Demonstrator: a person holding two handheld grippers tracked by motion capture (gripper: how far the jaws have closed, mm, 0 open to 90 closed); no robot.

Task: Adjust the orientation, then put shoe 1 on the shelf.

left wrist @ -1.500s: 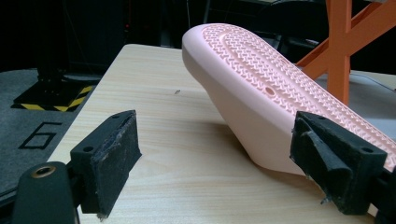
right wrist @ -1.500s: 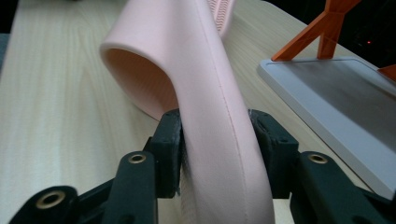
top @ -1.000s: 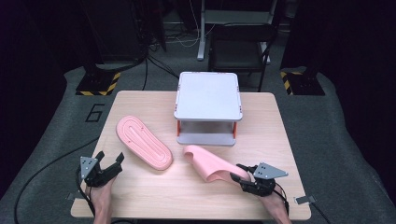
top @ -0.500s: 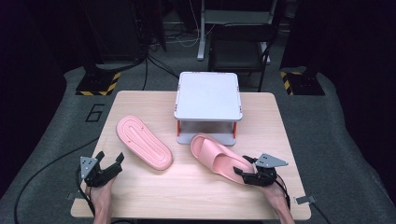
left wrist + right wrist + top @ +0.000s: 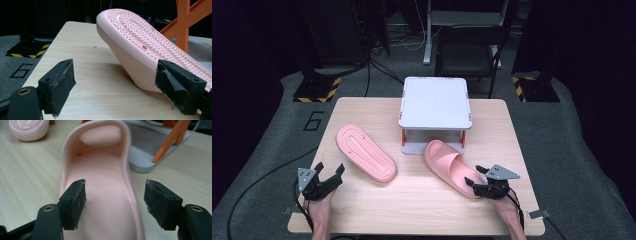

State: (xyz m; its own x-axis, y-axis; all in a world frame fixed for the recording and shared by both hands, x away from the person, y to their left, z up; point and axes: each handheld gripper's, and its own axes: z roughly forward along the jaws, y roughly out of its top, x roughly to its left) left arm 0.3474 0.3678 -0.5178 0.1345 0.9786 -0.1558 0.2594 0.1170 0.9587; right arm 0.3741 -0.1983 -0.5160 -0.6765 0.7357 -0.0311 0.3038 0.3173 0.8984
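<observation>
1. Slipper (image 5: 451, 166) upright on table (image 5: 422, 210), just in front of grey rack (image 5: 435, 102)
2. R gripper (image 5: 113, 202) jaws just opened, straddling heel, not pressing – release step
3. L gripper (image 5: 326, 179) open, empty
4. Next prob: upturned slipper (image 5: 364, 152) needs flipping

Standing on grey carpeted floor (image 5: 582, 165): a light wooden rectangular table (image 5: 422, 200). Showing on the carpet to the left of the table, a dark painted numeral six (image 5: 313, 120). Lying farther back, at left and right, two black base plates edged with yellow-and-black hazard stripes (image 5: 314, 92) (image 5: 532, 90). Rising behind the table, a pale metal frame on legs (image 5: 462, 20), with dark cabinets (image 5: 337, 30) beside it. Trailing across the floor, black cables (image 5: 382, 65). Fading into near darkness all around, the room's far edges; falling mainly on the tabletop, the light.
</observation>
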